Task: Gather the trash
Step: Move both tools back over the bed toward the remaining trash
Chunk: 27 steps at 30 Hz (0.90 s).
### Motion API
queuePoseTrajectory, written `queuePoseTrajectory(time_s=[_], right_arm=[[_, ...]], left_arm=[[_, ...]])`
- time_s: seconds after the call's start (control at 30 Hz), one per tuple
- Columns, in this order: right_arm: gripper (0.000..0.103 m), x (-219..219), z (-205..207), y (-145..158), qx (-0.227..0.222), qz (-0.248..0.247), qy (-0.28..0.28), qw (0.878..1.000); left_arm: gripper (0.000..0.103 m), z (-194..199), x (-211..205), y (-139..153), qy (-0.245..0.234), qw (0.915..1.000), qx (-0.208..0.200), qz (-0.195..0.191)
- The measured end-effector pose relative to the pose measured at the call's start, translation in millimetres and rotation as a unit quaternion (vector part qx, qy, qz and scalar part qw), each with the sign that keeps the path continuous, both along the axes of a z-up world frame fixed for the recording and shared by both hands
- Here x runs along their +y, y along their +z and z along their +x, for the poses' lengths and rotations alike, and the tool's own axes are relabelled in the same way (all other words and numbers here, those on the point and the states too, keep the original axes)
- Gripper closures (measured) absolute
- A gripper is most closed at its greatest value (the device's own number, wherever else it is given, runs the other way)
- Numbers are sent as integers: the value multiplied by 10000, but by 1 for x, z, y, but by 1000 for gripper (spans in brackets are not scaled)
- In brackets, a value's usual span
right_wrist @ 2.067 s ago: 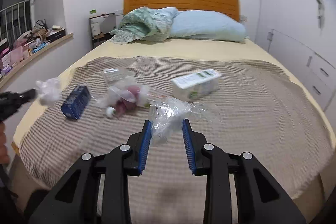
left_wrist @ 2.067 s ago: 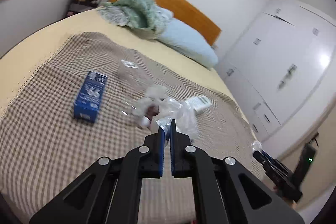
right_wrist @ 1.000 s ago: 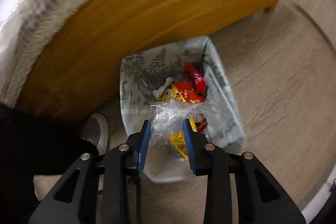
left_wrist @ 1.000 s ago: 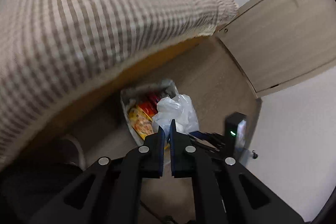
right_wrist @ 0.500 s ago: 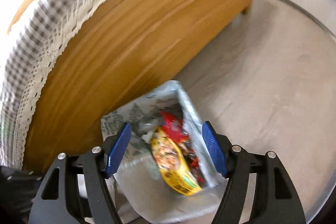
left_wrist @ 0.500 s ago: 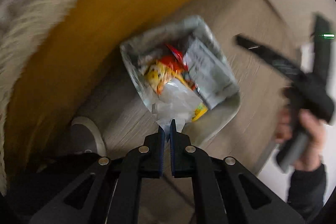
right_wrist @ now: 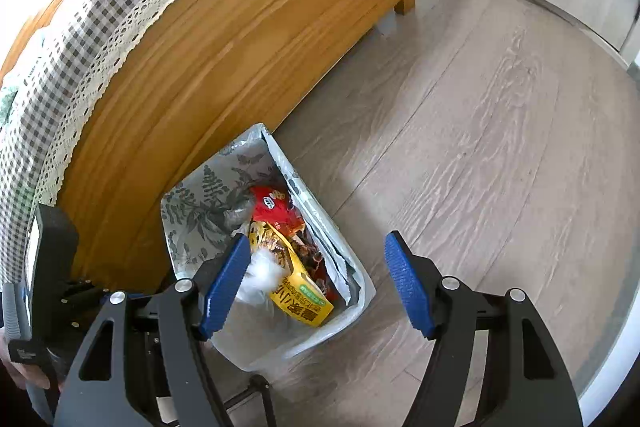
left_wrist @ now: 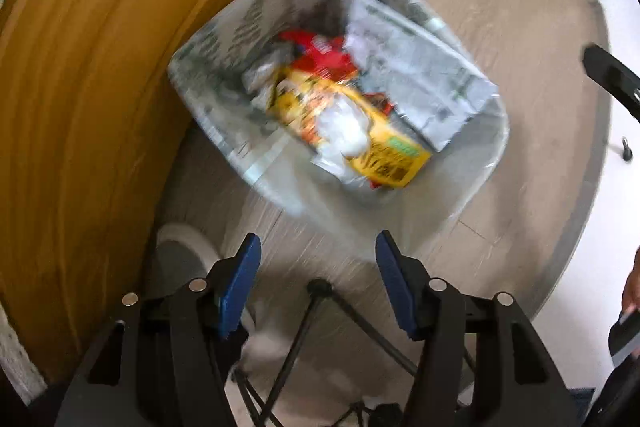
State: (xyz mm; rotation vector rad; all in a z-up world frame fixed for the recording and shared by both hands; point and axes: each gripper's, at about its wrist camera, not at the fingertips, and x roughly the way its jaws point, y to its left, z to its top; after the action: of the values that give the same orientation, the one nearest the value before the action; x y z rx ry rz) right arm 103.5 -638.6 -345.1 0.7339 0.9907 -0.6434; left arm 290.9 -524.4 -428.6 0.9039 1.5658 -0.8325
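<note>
A: Two grippers, both over the bin [left_wrist: 472, 163] w/ nothing between the pads. Left gripper [left_wrist: 318, 283] points straight down, jaws opening right now, gap bare. Right gripper [right_wrist: 316, 283] spread wide, also bare, sitting off to the bin's floor side.

B: So which step?

A: Looks like the drop-off: trash is in, hands are free. I'd call this load done.

B: Where's the trash exactly?

A: Inside the bin, which stands on the wood floor [right_wrist: 480, 131] right against the bed's wooden end board [right_wrist: 224, 59]. On top: a yellow snack bag [left_wrist: 384, 155], a clear plastic wad [left_wrist: 344, 131] lying on it, and a red wrapper [left_wrist: 320, 55] behind, toward the board. White liner bag [right_wrist: 352, 287] is folded over the rim; leaf pattern on the inner wall.

B: Anything spilled outside?

A: Not that I see. Left view is smeared tho, so small bits I can't rule out.

B: Next move?

A: Prob. lift both grippers clear and swing back up to the bed, the checked cover [right_wrist: 80, 39] side, to look for more. Whether any trash is left up there can't be told from here, since the bed top isn't in view. Needs a clean rise first: the bin sits close by the board, and there's a shoe [left_wrist: 180, 247] plus thin black stand legs [left_wrist: 320, 311] right under the left gripper.

B: Bin full?

A: Roughly half, by my guess; room for more.
</note>
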Motion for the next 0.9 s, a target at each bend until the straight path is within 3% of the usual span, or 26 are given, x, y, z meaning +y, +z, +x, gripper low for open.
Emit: queuePoseTrajectory(time_s=[0.13,0.4,0.53,0.73,0.9], right_arm=[[36,7,6,0,73,-41,102,9999],[36,27,13,10,279,-183,377,9987],[36,34,19,29,410,-391,478,9973],[36,43,42,83,338,-961,627,9928],[36,63,77,137,27,-1484,946,9844]], left_arm=[[44,23,15,11,806,9966,117,-85],[43,25,23,35,1064,9933,86,-433],[43,36,29,66,1324,9864,-80,-972],[43,60,58,153,1750,9527,-331,-2464],[40,97,108,229,2125,9141,-864,-3343]])
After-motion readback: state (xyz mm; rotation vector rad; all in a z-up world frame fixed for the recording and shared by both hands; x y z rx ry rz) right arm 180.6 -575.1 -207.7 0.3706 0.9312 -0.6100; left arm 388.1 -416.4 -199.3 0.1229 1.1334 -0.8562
